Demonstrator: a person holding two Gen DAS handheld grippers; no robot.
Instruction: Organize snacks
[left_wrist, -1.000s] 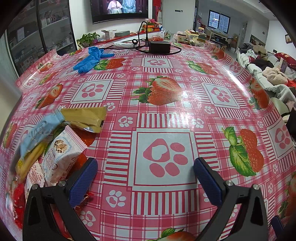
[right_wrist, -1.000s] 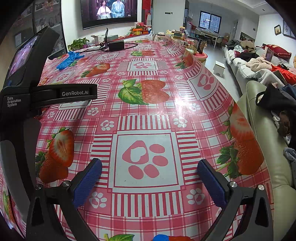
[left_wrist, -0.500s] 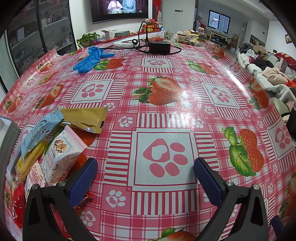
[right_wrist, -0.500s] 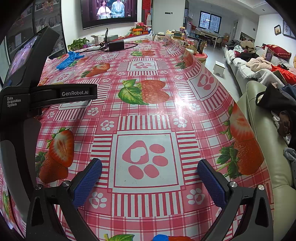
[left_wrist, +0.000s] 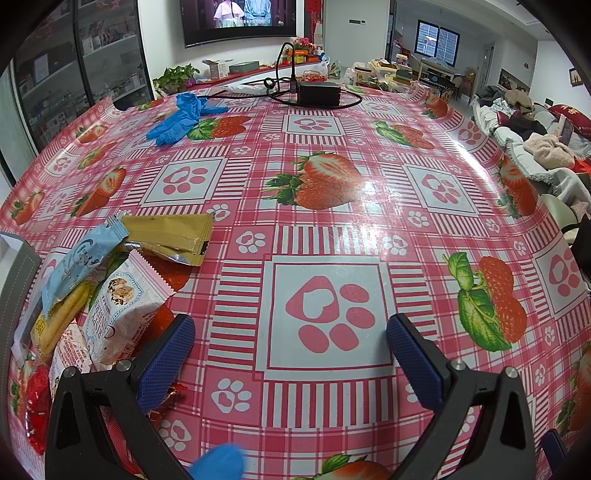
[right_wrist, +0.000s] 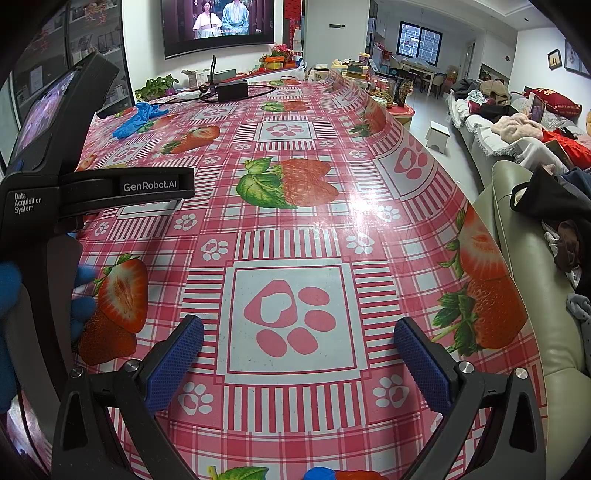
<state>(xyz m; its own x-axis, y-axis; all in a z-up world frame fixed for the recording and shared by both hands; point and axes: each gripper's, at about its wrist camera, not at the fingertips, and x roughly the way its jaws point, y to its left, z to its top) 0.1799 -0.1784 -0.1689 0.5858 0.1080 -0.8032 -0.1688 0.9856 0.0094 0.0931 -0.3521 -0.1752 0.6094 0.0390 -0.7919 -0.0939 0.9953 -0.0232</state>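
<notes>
Pink strawberry-print oilcloth covers the table (left_wrist: 332, 229) under both your grippers. A grey container wall (left_wrist: 14, 280) has slid further into the left edge over the last second, likely the place for the snacks. The snack pile (left_wrist: 110, 288), gold, blue and white packets, lies unmoved just left of your left gripper (left_wrist: 291, 354). Its jaws are spread and empty. Your right gripper (right_wrist: 299, 350), also spread and empty, hovers over bare cloth.

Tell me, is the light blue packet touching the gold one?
Touching. The left wrist view shows the light blue packet with its top corner lying over the gold packet's left end, no tablecloth between them.
</notes>
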